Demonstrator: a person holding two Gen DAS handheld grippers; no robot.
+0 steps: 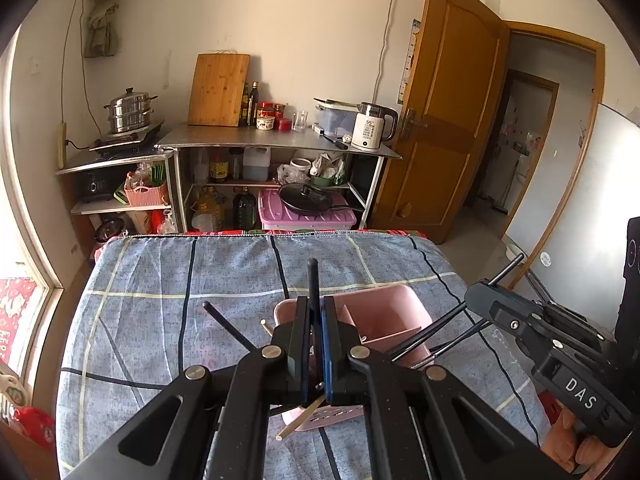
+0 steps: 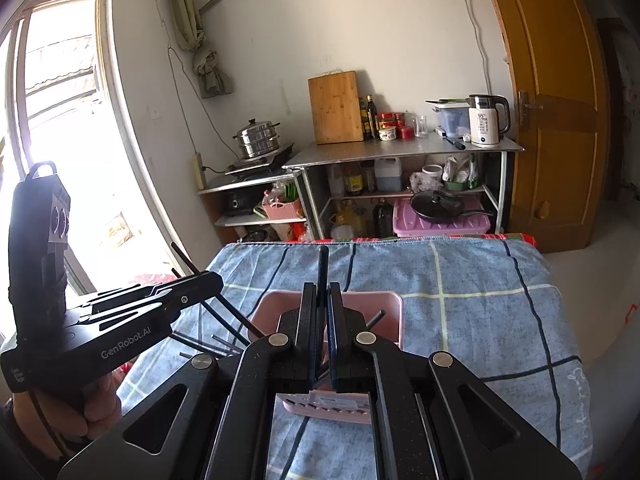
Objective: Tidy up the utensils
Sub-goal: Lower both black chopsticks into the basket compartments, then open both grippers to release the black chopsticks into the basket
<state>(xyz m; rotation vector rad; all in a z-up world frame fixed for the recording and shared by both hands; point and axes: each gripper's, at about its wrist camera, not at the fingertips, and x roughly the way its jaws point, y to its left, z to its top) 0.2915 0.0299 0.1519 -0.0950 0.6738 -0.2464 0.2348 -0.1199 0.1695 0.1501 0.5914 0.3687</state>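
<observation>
At six o'clock of a table spread with a soft blue cloth (image 2: 460,288), crossed by pale and dark lines into large squares, stood a pink plastic utensil holder (image 1: 384,320). It was a smooth, boxy tub with rounded corners, an inner partition, and a row of small slots along its near face.

The left gripper (image 1: 315,320), matte black with round metal rivets at its linkage joints and blue pads, was clamped on a dark chopstick (image 1: 313,280). That slim stick rose toward twelve o'clock above the fingertips, over the holder. The right gripper (image 2: 322,304), built the same way, was pressed tight on another dark chopstick (image 2: 322,268), likewise pointing to twelve o'clock above the holder's rim.

Further dark chopsticks (image 1: 448,320) leaned out of the holder toward two o'clock in the left wrist view, thin, straight and blunt-ended. One more dark stick (image 1: 228,326) slanted off toward ten o'clock. A pale wooden chopstick (image 1: 300,420) showed below the left fingers, angled down toward seven o'clock.

Far off at twelve o'clock a steel-topped shelf unit (image 1: 280,142) carried a bamboo cutting board (image 1: 218,90) leaning on the wall, a white kettle (image 1: 374,126) and a stacked steel steamer pot (image 1: 130,110). An orange-brown panelled wooden door (image 1: 452,112) stood open at two o'clock.
</observation>
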